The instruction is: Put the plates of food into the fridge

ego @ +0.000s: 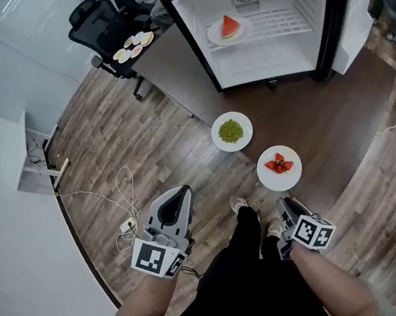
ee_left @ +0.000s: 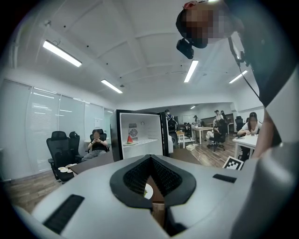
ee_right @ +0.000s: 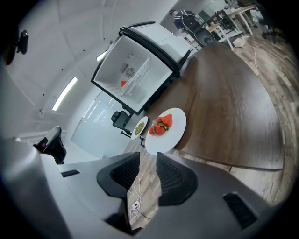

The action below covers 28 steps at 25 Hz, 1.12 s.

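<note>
In the head view we are looking down on a round white plate of red strawberries (ego: 279, 167) and a round white plate of green peas (ego: 231, 131). Both are sitting near the edge of the dark brown wooden table (ego: 348, 116), well apart from the open white-lined fridge (ego: 268, 62). A white plate with a red watermelon wedge (ego: 229, 29) is lying inside the fridge. We are holding the right gripper (ego: 284, 201) just short of the strawberry plate, and the left gripper (ego: 183, 190) over the wooden floor, near the peas plate but off to its left.

In the left gripper view the left gripper (ee_left: 149, 158) is pointing toward the fridge (ee_left: 140, 128). Its black pads are meeting at the tips and gripping nothing. A sliver of white plate is showing through the hollow behind them.

In the right gripper view the right gripper (ee_right: 148, 156) is keeping its jaws narrowly apart and empty. The strawberry plate (ee_right: 166, 128) is lying just beyond their tips and slightly right of the gap. The peas plate (ee_right: 139, 127) is sitting behind it.
</note>
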### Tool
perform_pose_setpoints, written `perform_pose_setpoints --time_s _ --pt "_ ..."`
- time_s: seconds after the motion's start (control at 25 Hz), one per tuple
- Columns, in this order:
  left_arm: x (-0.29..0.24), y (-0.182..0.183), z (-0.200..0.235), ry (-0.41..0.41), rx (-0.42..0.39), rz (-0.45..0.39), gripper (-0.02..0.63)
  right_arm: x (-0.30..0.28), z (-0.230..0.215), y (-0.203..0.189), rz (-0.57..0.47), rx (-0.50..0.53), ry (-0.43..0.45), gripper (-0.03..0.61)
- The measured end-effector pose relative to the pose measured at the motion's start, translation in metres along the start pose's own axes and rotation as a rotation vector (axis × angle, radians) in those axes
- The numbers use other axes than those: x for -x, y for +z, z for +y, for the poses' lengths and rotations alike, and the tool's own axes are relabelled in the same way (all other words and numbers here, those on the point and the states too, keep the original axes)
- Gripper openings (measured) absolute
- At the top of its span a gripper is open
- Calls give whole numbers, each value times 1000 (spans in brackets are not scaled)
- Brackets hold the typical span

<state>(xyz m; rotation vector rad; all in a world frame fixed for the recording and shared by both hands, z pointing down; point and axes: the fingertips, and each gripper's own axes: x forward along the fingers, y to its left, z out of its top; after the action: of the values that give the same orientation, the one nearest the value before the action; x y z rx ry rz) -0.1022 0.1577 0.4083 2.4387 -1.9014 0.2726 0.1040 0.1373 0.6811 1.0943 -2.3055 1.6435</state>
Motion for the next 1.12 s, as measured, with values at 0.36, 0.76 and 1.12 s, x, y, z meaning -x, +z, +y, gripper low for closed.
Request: perform_pose_setpoints --time_s 0.36,0.76,1.12 --pt "5 -11 10 25 -8 39 5 -29 -18 -8 -9 -239 -16 120" --pt "13 -23 30 62 4 83 5 -56 -28 3 -89 -411 -3 120" --pt "6 -21 47 57 -14 99 5 -80 -26 11 -116 -480 22 65"
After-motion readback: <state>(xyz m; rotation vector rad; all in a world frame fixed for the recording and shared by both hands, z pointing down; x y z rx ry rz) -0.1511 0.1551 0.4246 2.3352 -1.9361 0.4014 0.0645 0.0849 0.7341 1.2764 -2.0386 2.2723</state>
